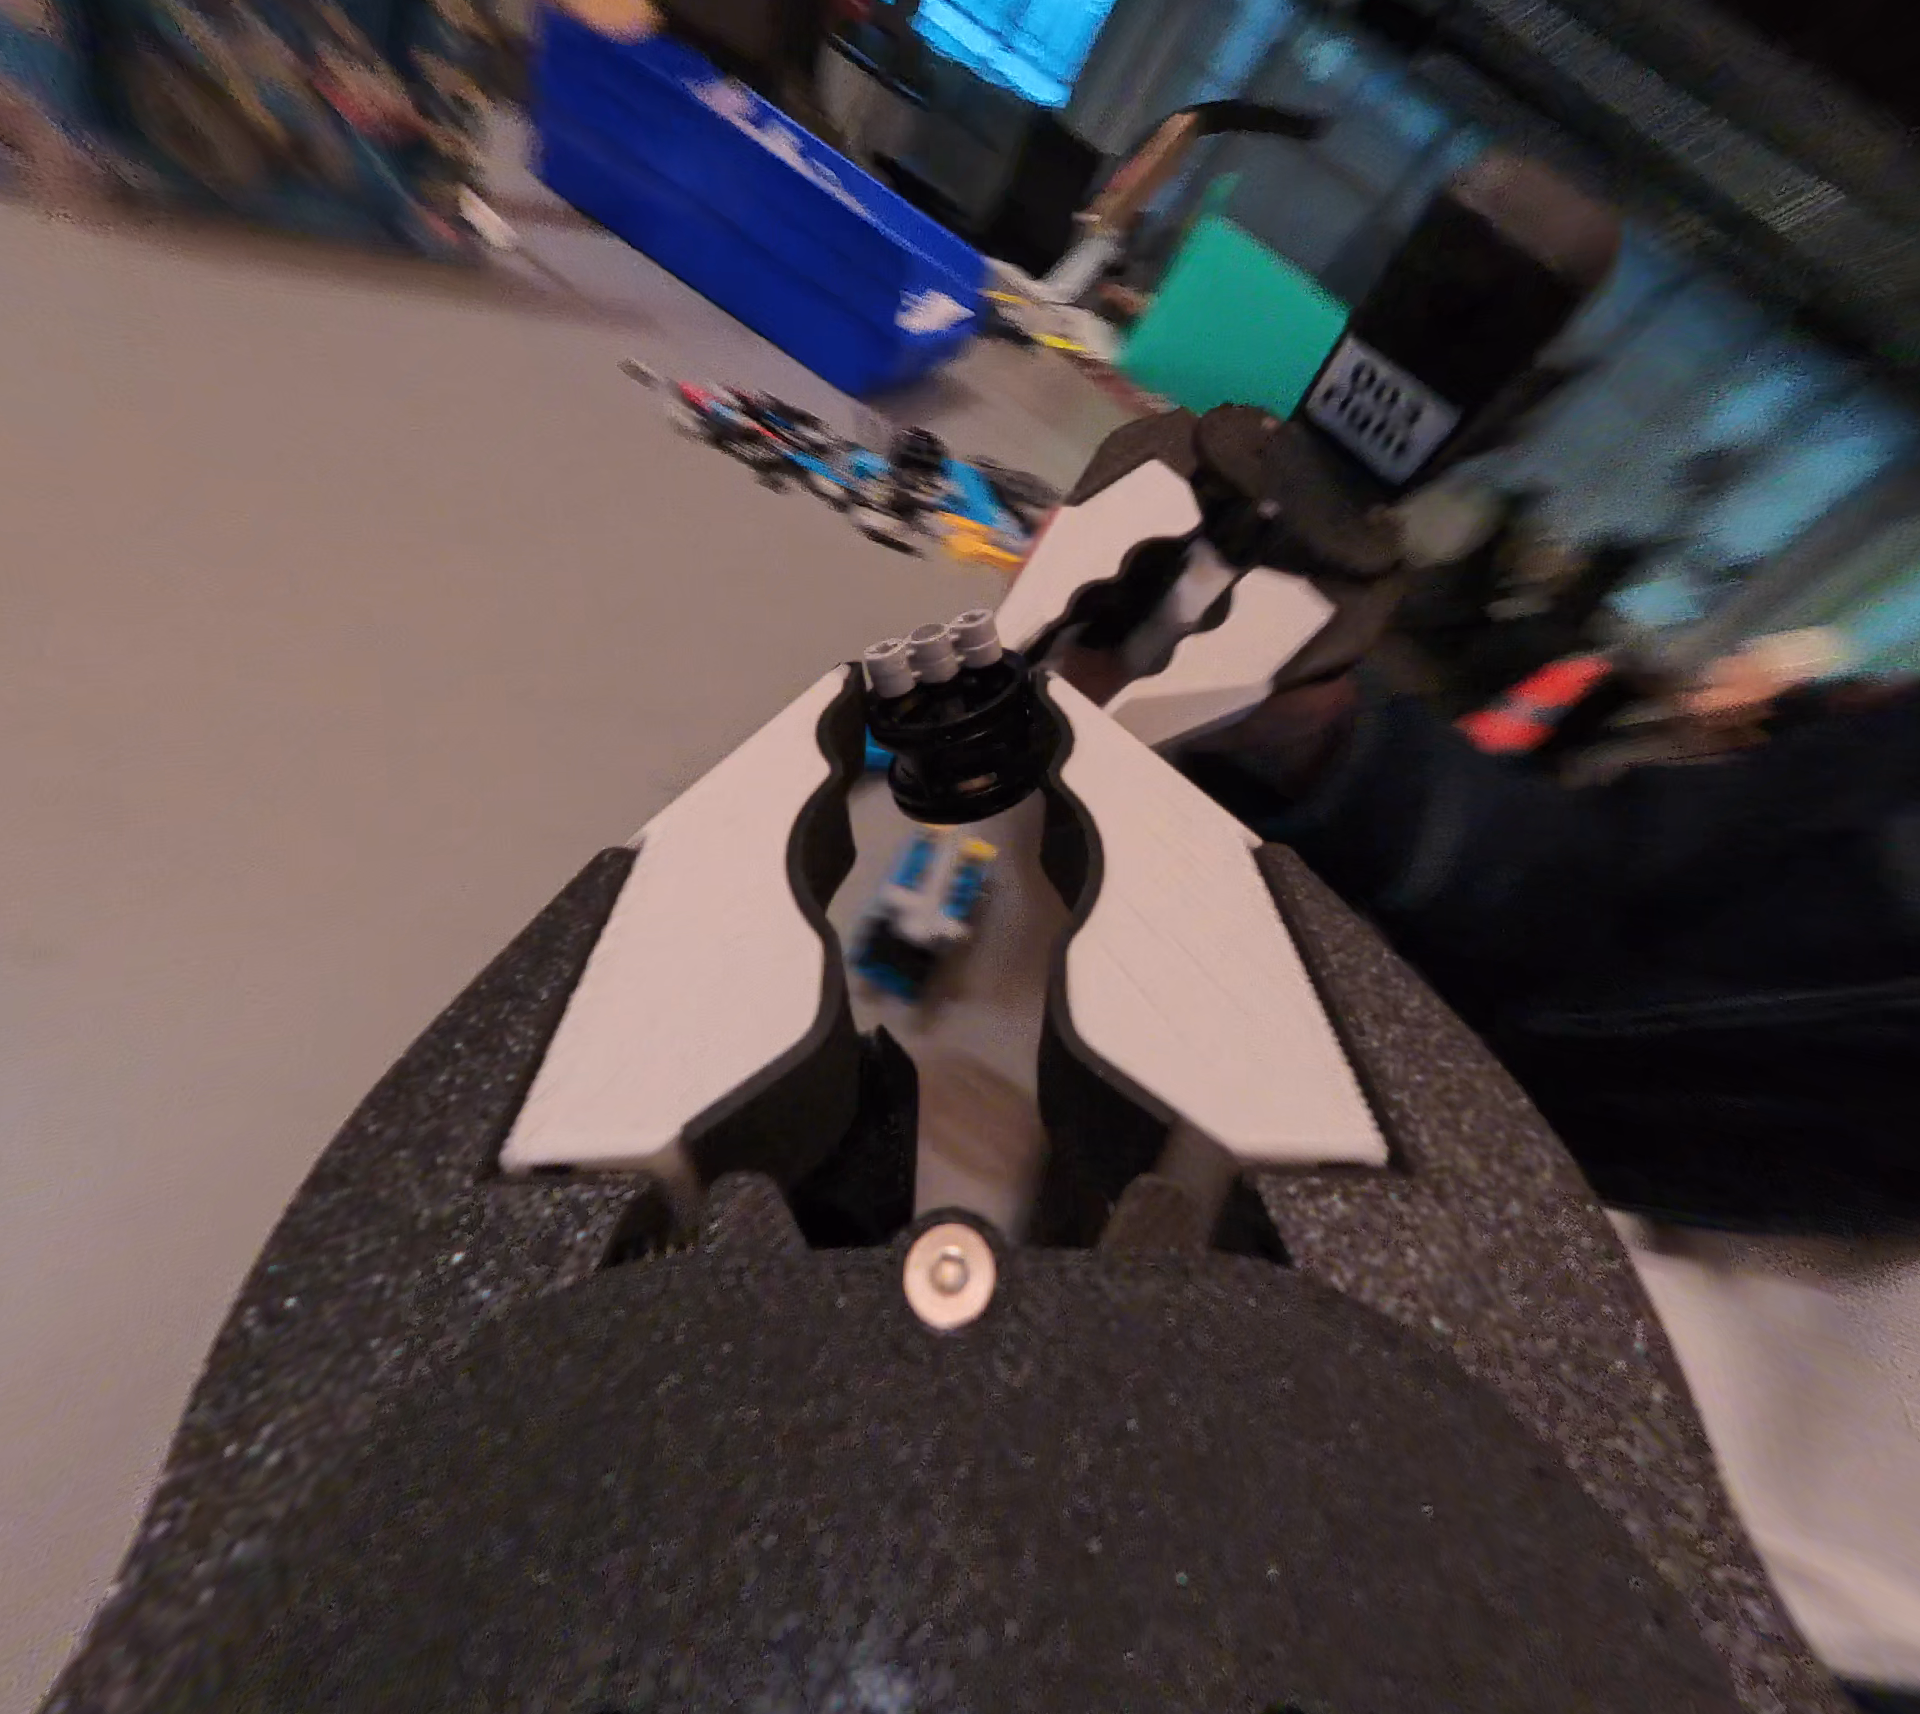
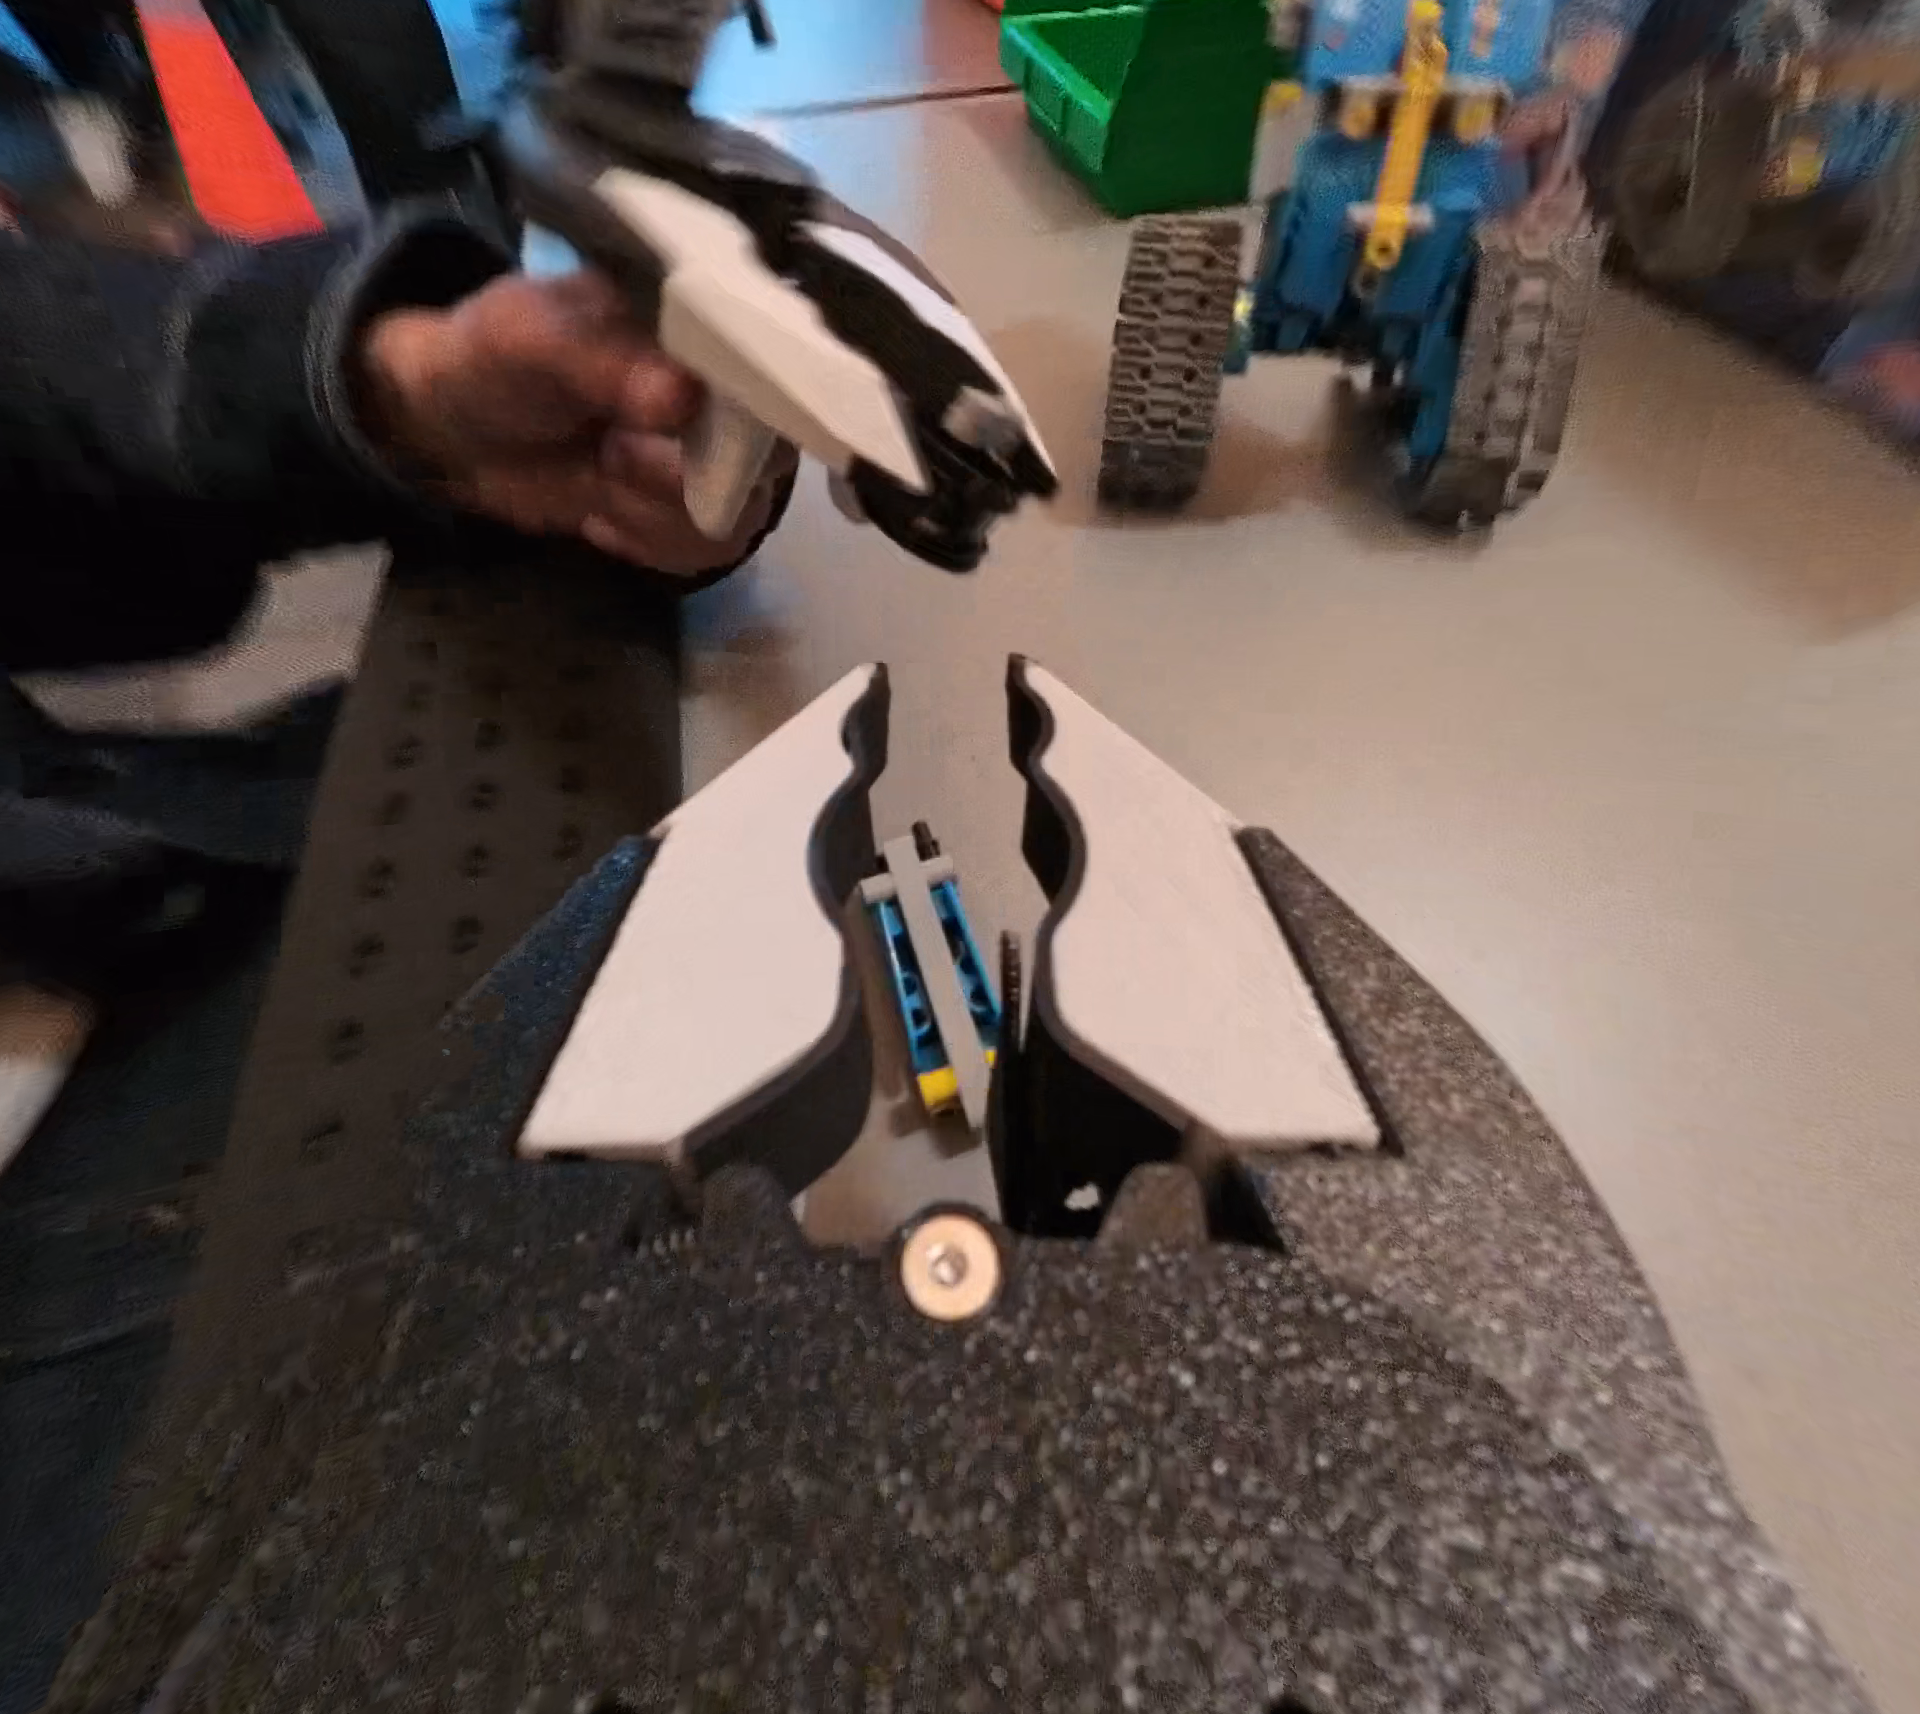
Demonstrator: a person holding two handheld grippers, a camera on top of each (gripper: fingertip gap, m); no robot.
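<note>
Speckled black housing fills the bottom of both wrist views, with a silver screw at its middle. In the left wrist view, the left gripper (image 1: 951, 708) is clamped at its tips on a black wheel piece (image 1: 956, 750) that carries a small grey studded brick (image 1: 935, 651) on top. Below it, seen through the gap between the fingers, a small blue, white and yellow brick assembly (image 1: 920, 911) lies on the pale table (image 1: 312, 625). Toward the upper right sits the right gripper (image 1: 1153, 615), and farther up a blue bin (image 1: 748, 210) and a scatter of loose bricks (image 1: 831, 469) (all heavily blurred).

In the right wrist view, the right gripper (image 2: 948, 677) holds nothing; its fingers stand a modest gap apart, with the brick assembly (image 2: 935, 978) lying on the table (image 2: 1455, 781) between them, nearer the housing. At centre left, a hand (image 2: 540, 417) holds the left gripper (image 2: 966, 469). In the upper right stand a blue tracked brick vehicle (image 2: 1382, 241) and a green bin (image 2: 1132, 64).
</note>
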